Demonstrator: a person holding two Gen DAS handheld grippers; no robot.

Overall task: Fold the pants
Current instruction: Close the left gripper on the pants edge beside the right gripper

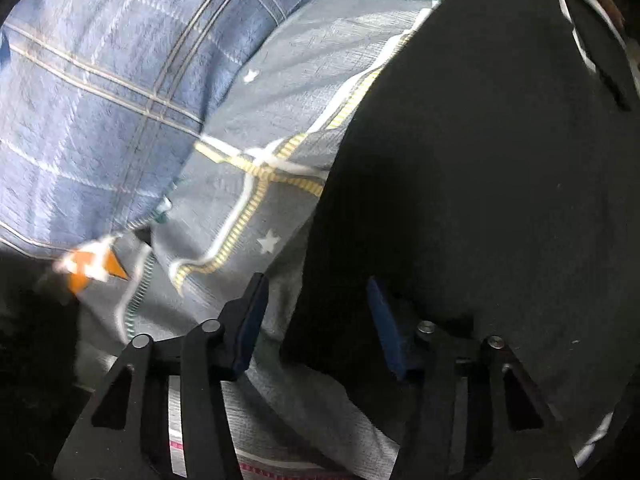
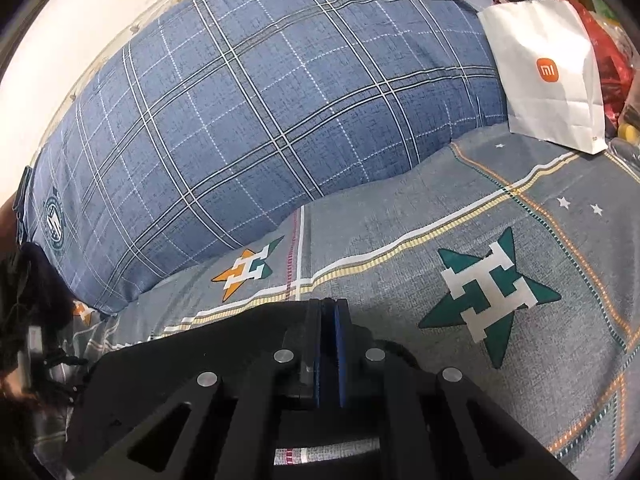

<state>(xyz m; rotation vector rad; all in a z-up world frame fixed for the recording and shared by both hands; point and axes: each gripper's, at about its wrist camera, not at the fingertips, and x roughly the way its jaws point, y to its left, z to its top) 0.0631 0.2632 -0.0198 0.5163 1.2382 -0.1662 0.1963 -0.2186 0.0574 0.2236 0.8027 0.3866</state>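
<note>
The black pants (image 1: 480,184) hang or lie as a large dark sheet filling the right half of the left wrist view, over the grey patterned bedsheet (image 1: 256,128). My left gripper (image 1: 318,300) is open, its blue-padded fingers apart, with the pants' left edge passing between them; nothing is clamped. My right gripper (image 2: 329,312) is shut, its blue pads pressed together with black pants fabric (image 2: 224,344) draped from them down to the left, held above the bedsheet (image 2: 400,224).
A large blue plaid pillow (image 2: 256,112) lies along the far side of the bed, also in the left wrist view (image 1: 100,80). A white paper bag (image 2: 548,68) stands at the far right, with red and yellow items behind it. A white wall is at the left.
</note>
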